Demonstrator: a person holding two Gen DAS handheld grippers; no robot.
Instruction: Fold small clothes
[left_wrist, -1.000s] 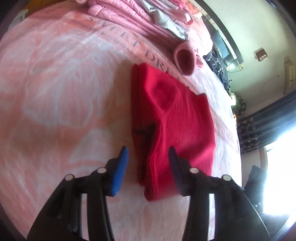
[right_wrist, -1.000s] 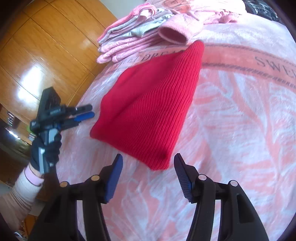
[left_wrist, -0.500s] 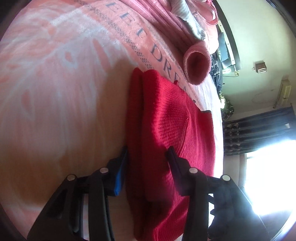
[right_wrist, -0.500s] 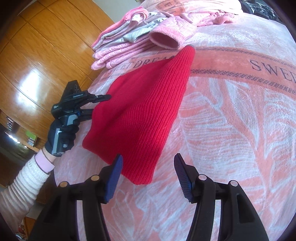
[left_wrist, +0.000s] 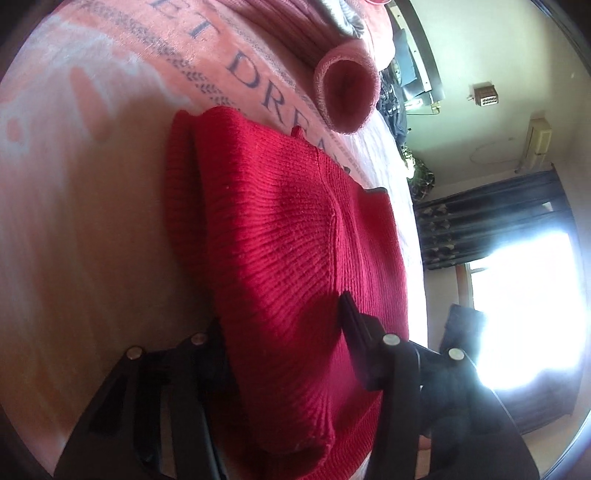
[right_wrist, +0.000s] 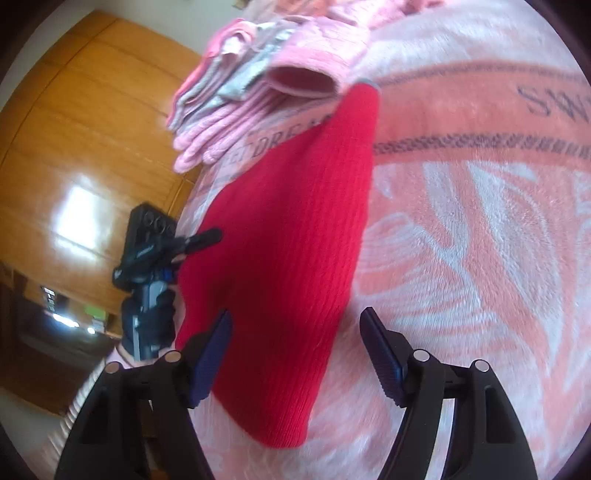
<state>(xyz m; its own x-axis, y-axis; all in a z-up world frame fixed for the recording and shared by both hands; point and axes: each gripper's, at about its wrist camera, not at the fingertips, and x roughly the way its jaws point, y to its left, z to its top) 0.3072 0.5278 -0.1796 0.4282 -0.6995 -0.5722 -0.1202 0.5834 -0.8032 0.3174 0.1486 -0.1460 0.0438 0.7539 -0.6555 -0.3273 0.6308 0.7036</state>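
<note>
While the red knit garment (left_wrist: 295, 236) lies on the pink blanket (right_wrist: 480, 236) just below a stack of pink clothes (right_wrist: 236, 107), the left gripper (left_wrist: 284, 321) straddles its edge with fingers spread; the right gripper (right_wrist: 295, 354) hovers, fingers apart, over its corner.

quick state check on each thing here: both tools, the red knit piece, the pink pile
left tool: open, fingers astride the near edge of the red knit
right tool: open, over the red knit's corner
red knit garment: doubled over, lying flat on the blanket
pink clothes pile: folded, stacked beyond the red knit
</note>
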